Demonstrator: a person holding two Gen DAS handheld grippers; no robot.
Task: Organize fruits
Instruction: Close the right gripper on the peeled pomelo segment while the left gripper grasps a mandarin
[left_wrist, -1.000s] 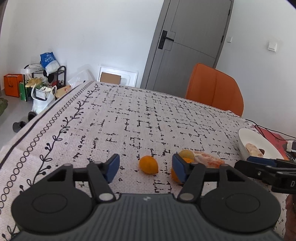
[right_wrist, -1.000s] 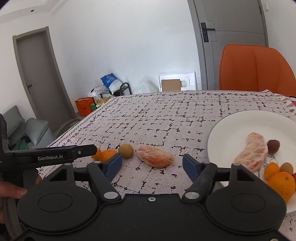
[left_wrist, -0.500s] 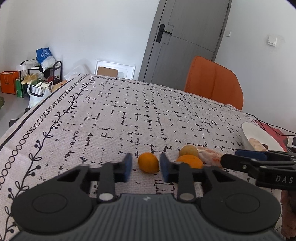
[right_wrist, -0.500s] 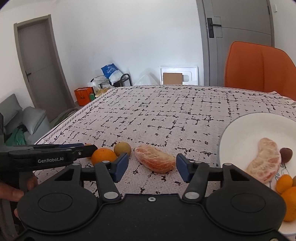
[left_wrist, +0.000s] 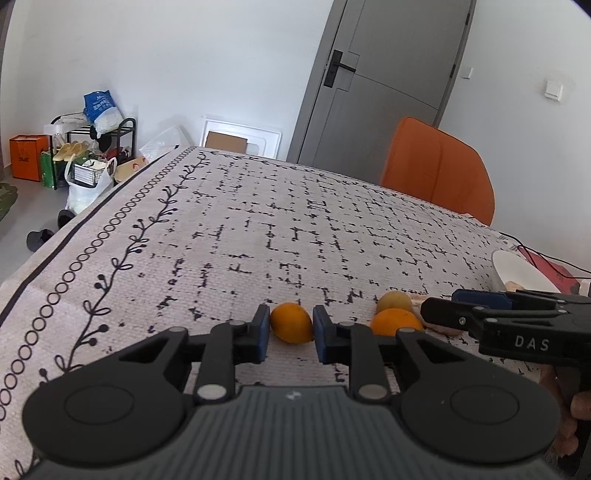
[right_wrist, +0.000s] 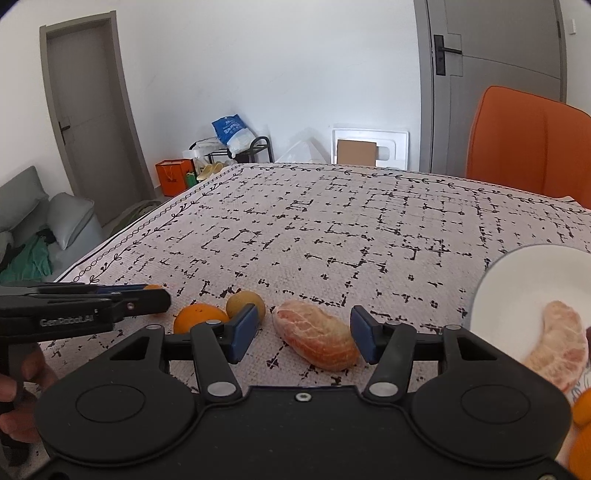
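Note:
My left gripper (left_wrist: 291, 330) is shut on a small orange (left_wrist: 291, 322) that rests on the patterned tablecloth (left_wrist: 258, 229). Just to its right lie a bigger orange (left_wrist: 395, 321) and a yellowish round fruit (left_wrist: 393, 301). In the right wrist view, a peeled citrus segment (right_wrist: 314, 341) lies between the blue pads of my right gripper (right_wrist: 303, 334). There is a gap at the left pad, so the jaws stand open around it. A white plate (right_wrist: 517, 280) at the right holds another peeled segment (right_wrist: 557, 343) and more small fruit (right_wrist: 581, 410).
An orange chair (left_wrist: 439, 173) stands at the table's far side below a grey door (left_wrist: 388, 81). Cables and a red item (left_wrist: 546, 266) lie beyond the plate. The table's left edge drops to a floor with bags and a shoe rack (left_wrist: 85, 147).
My left gripper's jaws came together onto the small orange. My right gripper slid left until the peeled segment lay between its fingers, and its jaws narrowed.

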